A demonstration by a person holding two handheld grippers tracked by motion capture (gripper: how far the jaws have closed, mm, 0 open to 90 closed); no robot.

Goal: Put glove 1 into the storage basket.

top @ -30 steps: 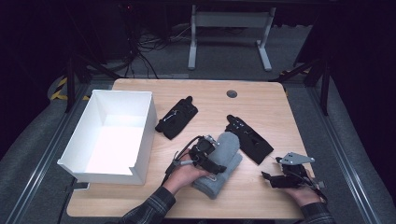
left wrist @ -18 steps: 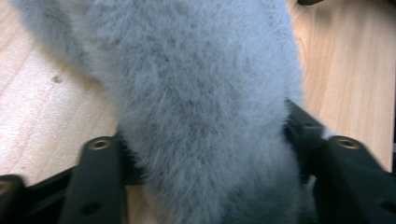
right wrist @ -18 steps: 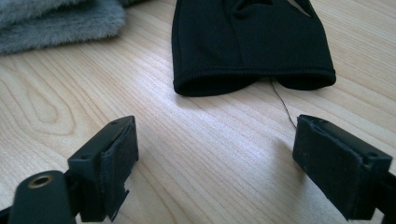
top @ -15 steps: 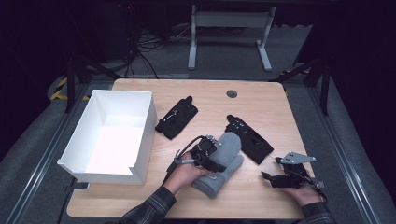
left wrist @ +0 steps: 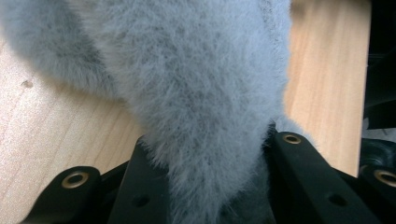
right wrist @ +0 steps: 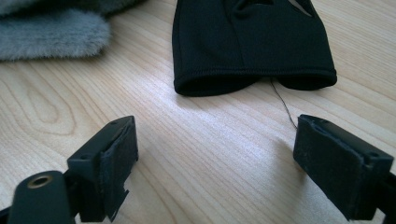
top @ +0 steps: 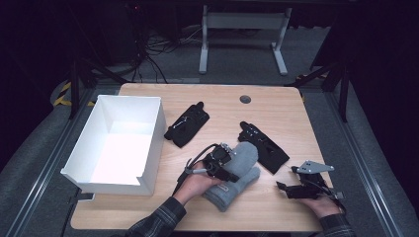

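I see the white box (top: 118, 143) standing open-topped at the table's (top: 276, 103) left, likely the drop spot. Right of the box lies the grey mitten (top: 236, 177), long axis diagonal, fingertip end pointing away from me. My left gripper (top: 221, 165) has just been closing and now pinches its fleece; my right gripper (right wrist: 215, 154) rests open beyond it, empty.

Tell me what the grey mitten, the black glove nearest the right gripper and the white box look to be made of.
Grey mitten: fluffy fleece or faux fur, going by its fine raised fibres.
Black glove: smooth, matte knit or stretch fabric with a stitched cuff hem and a loose thread.
White box: thin, flat, matte walls, likely cardboard or foam board; which one is unclear.
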